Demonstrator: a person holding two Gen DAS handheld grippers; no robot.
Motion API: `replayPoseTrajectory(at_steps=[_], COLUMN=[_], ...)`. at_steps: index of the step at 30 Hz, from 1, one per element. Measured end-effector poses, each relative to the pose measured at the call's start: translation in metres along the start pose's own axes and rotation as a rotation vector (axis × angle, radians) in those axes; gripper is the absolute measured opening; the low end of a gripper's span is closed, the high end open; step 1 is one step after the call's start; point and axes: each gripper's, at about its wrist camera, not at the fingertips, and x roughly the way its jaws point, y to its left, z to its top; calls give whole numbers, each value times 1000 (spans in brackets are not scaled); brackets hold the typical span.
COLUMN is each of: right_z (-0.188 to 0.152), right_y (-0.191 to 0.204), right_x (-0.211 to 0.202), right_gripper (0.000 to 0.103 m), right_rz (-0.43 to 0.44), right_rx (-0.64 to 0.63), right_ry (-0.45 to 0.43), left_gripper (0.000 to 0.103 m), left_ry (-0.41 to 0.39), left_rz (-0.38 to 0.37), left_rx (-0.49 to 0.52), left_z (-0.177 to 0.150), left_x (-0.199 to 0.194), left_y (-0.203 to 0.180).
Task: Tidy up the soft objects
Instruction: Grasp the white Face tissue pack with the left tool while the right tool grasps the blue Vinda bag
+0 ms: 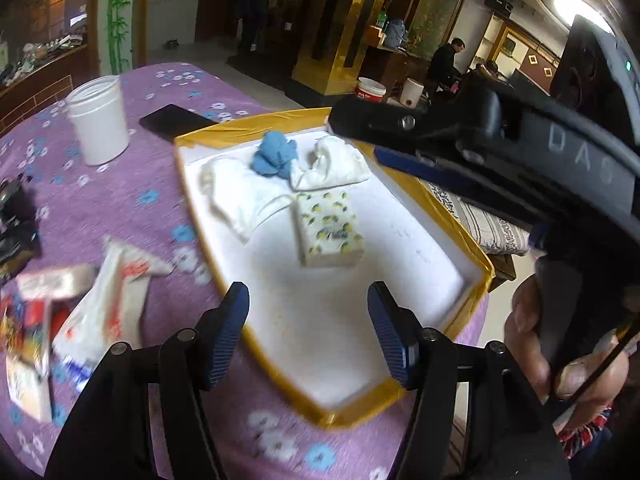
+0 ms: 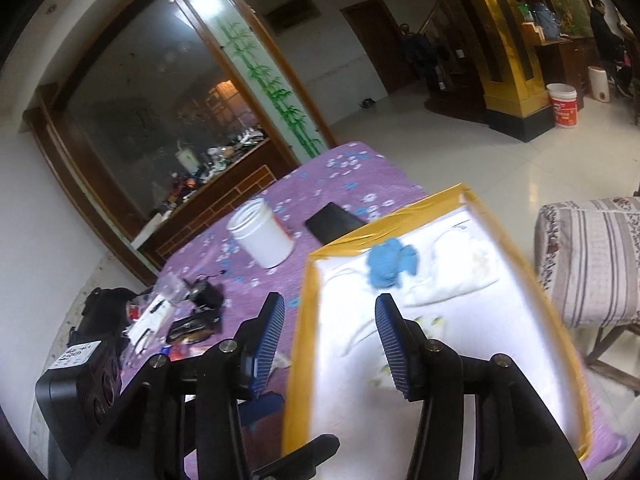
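Both grippers empty over the tray

The left gripper (image 1: 308, 332) and right gripper (image 2: 330, 344) hung open; the tissue packets (image 1: 116, 300) lay on the tabletop off the tray's (image 1: 478, 268) left edge, nearest the left gripper.

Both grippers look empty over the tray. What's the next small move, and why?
Probably swing the open left gripper left and down to the white packet still lying on the purple cloth; the blue cloth and lemon-print pack already sit in the tray.
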Motion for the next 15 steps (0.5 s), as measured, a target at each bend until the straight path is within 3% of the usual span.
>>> replayPoseTrajectory(at_steps=[7,10,12,15], right_z=[-37,-53,-63,-74], right_y=[23,34,42,59], right_x=[6,14,19,26], right_gripper=[51,51,51,52], right_rz=[67,82,88,96], right_rx=[6,-2,-22,-62], right_ry=[29,66,96,125], left_gripper=[60,60,70,73], left_ry=[-41,-87,-114,-163], left_rz=[1,43,77,157], left_rx=[-43,-62,-87,-152], left_z=[-29,-44,-54,-69], left_x=[-38,-61,-74,-88], left_y=[34,59,78,114])
